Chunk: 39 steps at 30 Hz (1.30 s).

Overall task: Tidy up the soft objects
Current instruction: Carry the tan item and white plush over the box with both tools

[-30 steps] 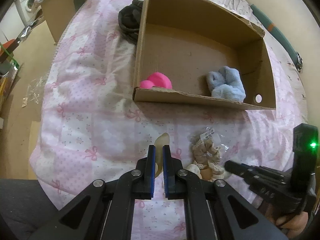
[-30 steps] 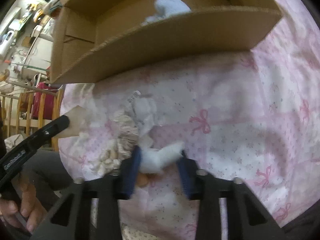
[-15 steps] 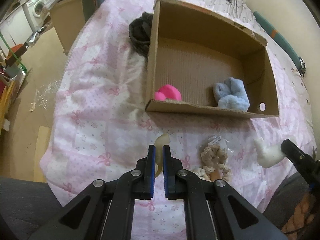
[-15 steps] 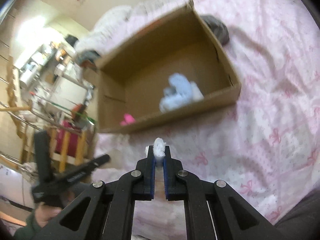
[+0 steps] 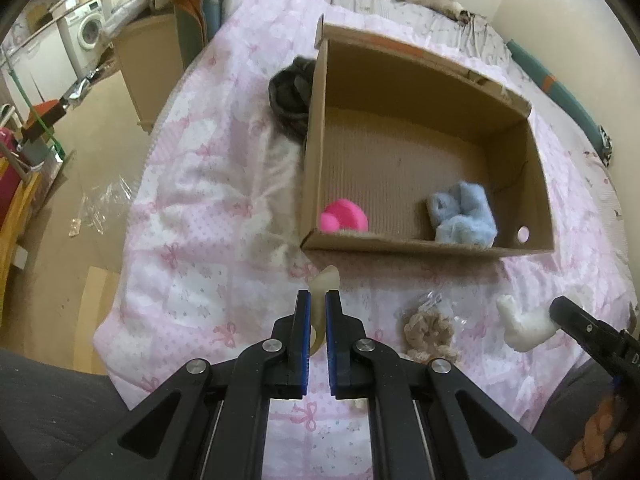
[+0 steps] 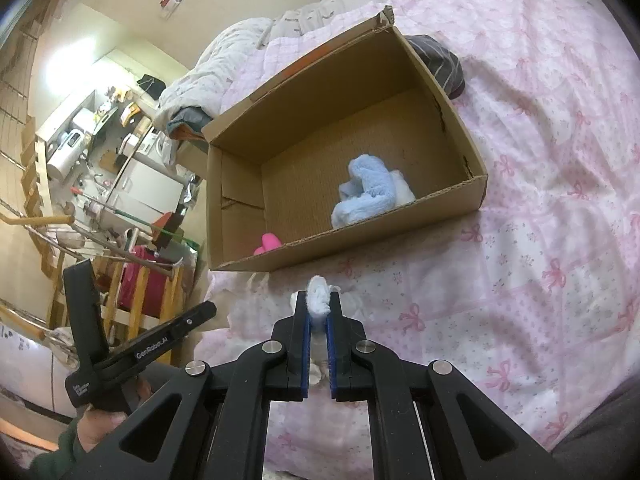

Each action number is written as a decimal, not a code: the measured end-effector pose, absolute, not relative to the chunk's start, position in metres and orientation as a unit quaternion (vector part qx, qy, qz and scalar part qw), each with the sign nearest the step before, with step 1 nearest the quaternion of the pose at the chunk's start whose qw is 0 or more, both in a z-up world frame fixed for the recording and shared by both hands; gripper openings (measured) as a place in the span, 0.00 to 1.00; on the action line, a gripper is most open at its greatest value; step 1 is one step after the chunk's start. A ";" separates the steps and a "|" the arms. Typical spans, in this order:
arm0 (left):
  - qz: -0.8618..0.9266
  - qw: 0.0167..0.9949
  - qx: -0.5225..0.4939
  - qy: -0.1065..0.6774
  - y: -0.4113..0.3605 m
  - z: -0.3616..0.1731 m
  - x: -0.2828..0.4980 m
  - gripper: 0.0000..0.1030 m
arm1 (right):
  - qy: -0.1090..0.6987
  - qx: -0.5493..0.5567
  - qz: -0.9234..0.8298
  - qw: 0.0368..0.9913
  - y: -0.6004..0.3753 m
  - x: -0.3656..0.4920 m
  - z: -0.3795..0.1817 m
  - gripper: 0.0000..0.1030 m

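My left gripper point(image 5: 318, 304) is shut on a flat cream soft piece point(image 5: 325, 284) and holds it above the pink quilt, in front of the cardboard box point(image 5: 316, 136). My right gripper point(image 6: 318, 308) is shut on a white fluffy toy point(image 6: 318, 298); it also shows in the left wrist view point(image 5: 524, 326), lifted at the right. Inside the box lie a pink soft toy point(image 5: 344, 218) and a blue fluffy toy point(image 5: 462, 214). A beige crocheted scrunchie point(image 5: 428, 330) in a clear wrapper lies on the quilt between the grippers.
A dark striped cloth point(image 5: 290, 98) lies against the box's far left side. The bed's left edge drops to the floor point(image 5: 80, 184), where a wooden cabinet point(image 5: 148, 64) stands. My dark-clad knee point(image 5: 48, 404) is at the lower left.
My right gripper closed on the white fluffy toy and lifted it off the quilt toward the box. My left gripper rose and pulled back with the cream piece still held.
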<state>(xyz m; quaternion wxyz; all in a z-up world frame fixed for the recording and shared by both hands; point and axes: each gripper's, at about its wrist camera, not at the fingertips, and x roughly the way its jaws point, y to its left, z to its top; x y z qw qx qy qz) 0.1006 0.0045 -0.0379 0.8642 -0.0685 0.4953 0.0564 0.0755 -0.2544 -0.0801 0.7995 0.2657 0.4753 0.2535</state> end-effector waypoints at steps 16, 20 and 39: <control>0.030 0.915 -0.031 0.402 -0.009 0.045 0.162 0.06 | 0.365 0.227 0.289 0.855 -0.268 0.116 -0.006 0.08; 0.029 0.917 -0.020 0.396 -0.014 0.037 0.185 0.06 | 0.351 0.200 0.284 0.870 -0.264 0.137 0.001 0.08; 0.020 0.909 -0.018 0.415 -0.015 -0.017 0.213 0.07 | 0.432 0.186 0.200 0.859 -0.246 0.181 -0.058 0.08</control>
